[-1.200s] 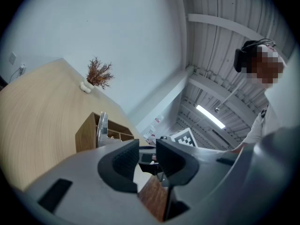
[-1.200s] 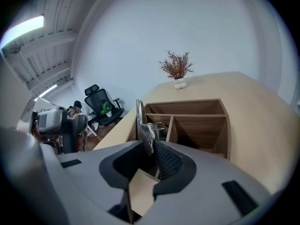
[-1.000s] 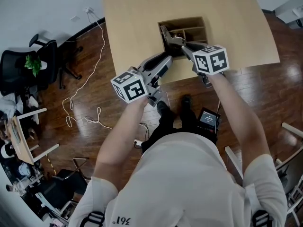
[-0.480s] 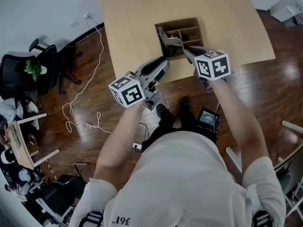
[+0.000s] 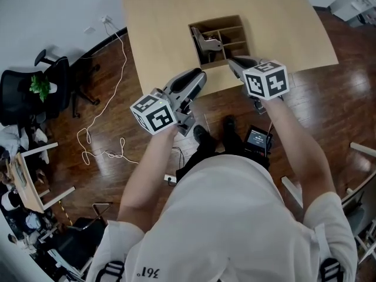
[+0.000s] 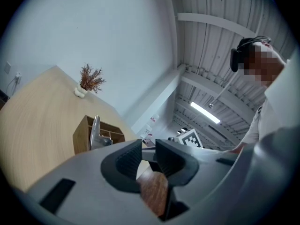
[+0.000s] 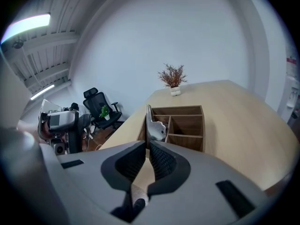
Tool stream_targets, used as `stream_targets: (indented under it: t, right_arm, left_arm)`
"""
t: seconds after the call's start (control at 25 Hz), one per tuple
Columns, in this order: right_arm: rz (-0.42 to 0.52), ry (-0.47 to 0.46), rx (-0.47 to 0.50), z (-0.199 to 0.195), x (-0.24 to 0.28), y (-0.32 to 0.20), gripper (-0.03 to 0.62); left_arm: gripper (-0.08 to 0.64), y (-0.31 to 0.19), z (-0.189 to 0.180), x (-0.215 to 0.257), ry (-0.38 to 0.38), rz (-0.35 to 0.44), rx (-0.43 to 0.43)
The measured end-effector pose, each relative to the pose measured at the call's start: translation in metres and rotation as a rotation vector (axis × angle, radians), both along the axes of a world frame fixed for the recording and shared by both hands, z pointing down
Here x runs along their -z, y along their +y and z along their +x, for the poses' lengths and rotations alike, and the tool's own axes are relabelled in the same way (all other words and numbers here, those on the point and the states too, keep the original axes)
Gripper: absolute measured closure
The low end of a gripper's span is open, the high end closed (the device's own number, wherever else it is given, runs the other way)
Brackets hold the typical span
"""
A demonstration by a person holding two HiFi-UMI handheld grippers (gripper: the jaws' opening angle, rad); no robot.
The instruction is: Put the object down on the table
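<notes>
Before table (image 5: 158, 22) edge: left hand-held gripper (image 5: 198, 75) narrowly apart, right hand-held gripper (image 5: 234, 62) nearly shut, both empty.

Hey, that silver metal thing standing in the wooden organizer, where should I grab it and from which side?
Grip the metal piece by its top edge, which sticks up above the rim of the wooden organizer. Come straight down from above, jaws across its thin flat faces: it stands on edge in the left-hand compartment, and the walls likely block any side approach.
</notes>
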State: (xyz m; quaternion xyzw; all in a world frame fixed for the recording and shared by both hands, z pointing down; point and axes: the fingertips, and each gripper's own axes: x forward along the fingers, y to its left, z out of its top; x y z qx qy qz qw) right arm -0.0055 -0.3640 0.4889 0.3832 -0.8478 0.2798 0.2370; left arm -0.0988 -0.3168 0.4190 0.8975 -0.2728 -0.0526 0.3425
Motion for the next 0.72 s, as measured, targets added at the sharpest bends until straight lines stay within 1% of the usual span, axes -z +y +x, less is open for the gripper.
stream_targets:
  t: [0.16,0.48,0.72]
  right_arm:
    - [0.01,-0.014,-0.009,0.001,0.009,0.009,0.589]
    - [0.024,-0.044,-0.013,0.009,0.024,0.029,0.589]
    - [0.059,-0.075,-0.026,0.012,0.051,0.046,0.589]
  left_arm:
    - [0.474,0.008,-0.003,0.006,-0.001,0.015,-0.001]
    - [0.474,0.03,0.0,0.012,0.01,0.025,-0.016]
    - [0.476,0.047,0.004,0.028,0.004,0.049,-0.046]
